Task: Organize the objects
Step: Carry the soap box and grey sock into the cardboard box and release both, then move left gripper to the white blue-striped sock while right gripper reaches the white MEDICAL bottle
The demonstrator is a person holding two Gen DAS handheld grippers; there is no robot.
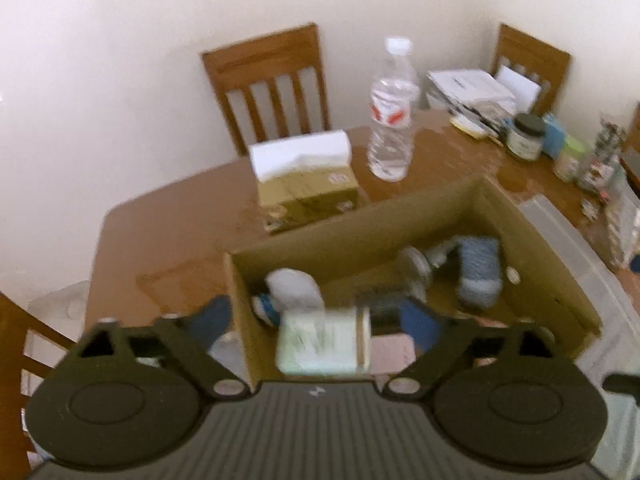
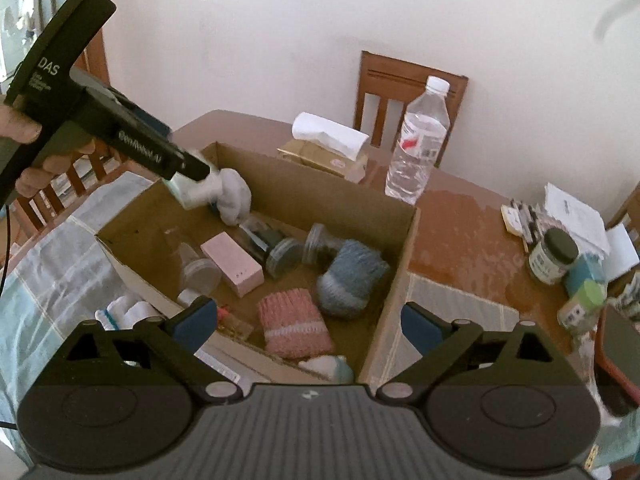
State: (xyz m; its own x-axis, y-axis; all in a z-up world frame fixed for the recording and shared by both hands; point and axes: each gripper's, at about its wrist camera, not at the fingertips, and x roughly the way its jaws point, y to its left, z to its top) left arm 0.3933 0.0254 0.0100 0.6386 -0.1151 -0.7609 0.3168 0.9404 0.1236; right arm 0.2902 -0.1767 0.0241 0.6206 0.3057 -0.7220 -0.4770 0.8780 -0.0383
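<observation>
Cardboard box sat open on the brown table, filling the middle of the right wrist view. Inside it lay a pink knitted piece at lower centre, a blue-grey yarn ball just right of it, a pink carton left of centre, and several clear jars, too blurred to count. A white cloth bundle lay by the far left wall.

At upper left of that view, a hand held the left gripper over the box's far left corner. In the left wrist view its blue pads stood spread wide, and a pale green jar lay sideways between them at lower centre, blurred, with gaps on both sides; the grip was released.

The right gripper hung over the box's near edge, its fingers parted wide with nothing clamped.

Behind the box stood a tissue box and a water bottle, with a dark-lidded jar at right.
</observation>
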